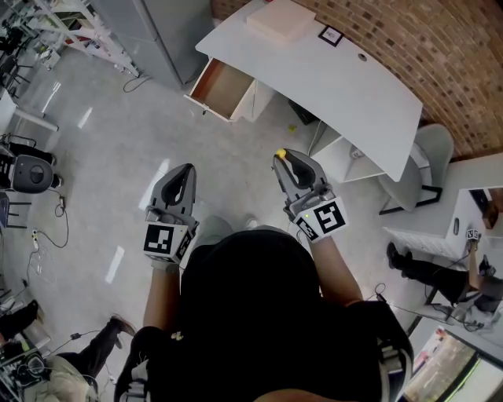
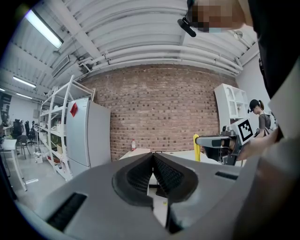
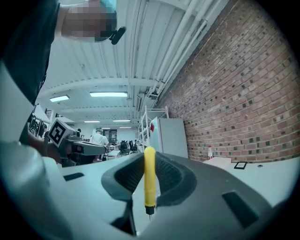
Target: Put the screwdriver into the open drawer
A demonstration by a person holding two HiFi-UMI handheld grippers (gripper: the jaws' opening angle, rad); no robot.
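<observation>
The right claw [image 3: 149,161] is clamped on the screwdriver [image 3: 149,183] — slim yellow handle, dark collar, thin tip — well apart from the open drawer [image 1: 222,88]. The left claw [image 2: 153,158] is closed on nothing.

The screwdriver [image 3: 149,176] has a yellow handle and a dark tip. The left gripper [image 1: 186,169] and right gripper [image 1: 284,158] are grey, with black ribbed pads [image 2: 138,176] and cubes [image 1: 161,240] printed with black-and-white squares. The desk [image 1: 346,86] is white. Its drawer [image 1: 222,86] is wood-brown inside. On the desk lie a pale beige box [image 1: 280,20] and a black-and-white marker [image 1: 331,35]. Behind the desk the wall [image 1: 448,47] is red-brown brick. Under the desk the floor [image 1: 118,173] is glossy pale grey.
</observation>
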